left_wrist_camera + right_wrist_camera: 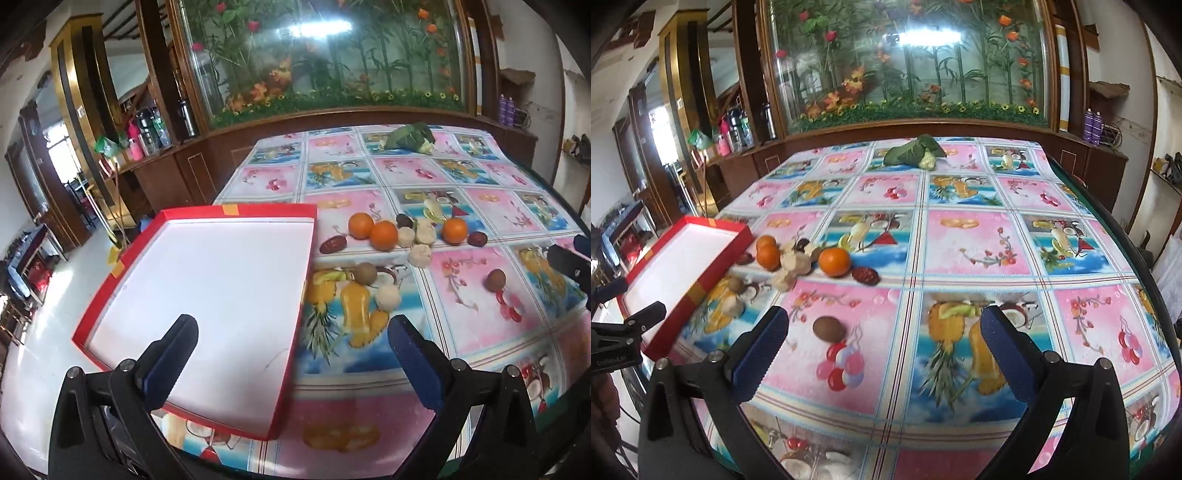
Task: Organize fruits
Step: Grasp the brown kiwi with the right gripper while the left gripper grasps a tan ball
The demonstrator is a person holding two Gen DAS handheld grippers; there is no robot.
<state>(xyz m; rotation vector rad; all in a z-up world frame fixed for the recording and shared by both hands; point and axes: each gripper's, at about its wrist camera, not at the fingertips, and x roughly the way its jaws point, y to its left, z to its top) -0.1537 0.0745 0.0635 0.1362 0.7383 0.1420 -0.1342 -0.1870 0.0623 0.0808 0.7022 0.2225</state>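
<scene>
The fruits lie in a loose cluster on the bench, just beside the right edge of a shallow red tray point(236, 212) with a white floor that holds nothing. Three oranges sit in the row: two touching each other point(361, 225) point(384, 235), and a third point(454, 230) a little apart to the right, with pale cream-coloured lumps point(424, 231) between them. A dark red date point(332, 244) rests near the tray's corner, another date point(477, 239) just right of the third orange, and a small dark round piece point(404, 220) sits behind the pale lumps. Nearer the front, a brown round fruit point(365, 273) lies beside a pale fuzzy ball point(388, 296), and a second brown fruit point(829, 328) lies alone, well apart from the others, on a pink square of the fruit-printed cloth point(960, 240) that covers the bench. The left gripper point(291, 334) hovers over the tray's near part, its blue-padded fingers spread wide with nothing between them. The right gripper point(884, 326) hangs above the cloth close to the lone brown fruit, fingers likewise wide apart and holding nothing. At the far side of the bench lies a leafy green vegetable point(916, 152), and behind it stands a large glass case of artificial flowers point(908, 62).
</scene>
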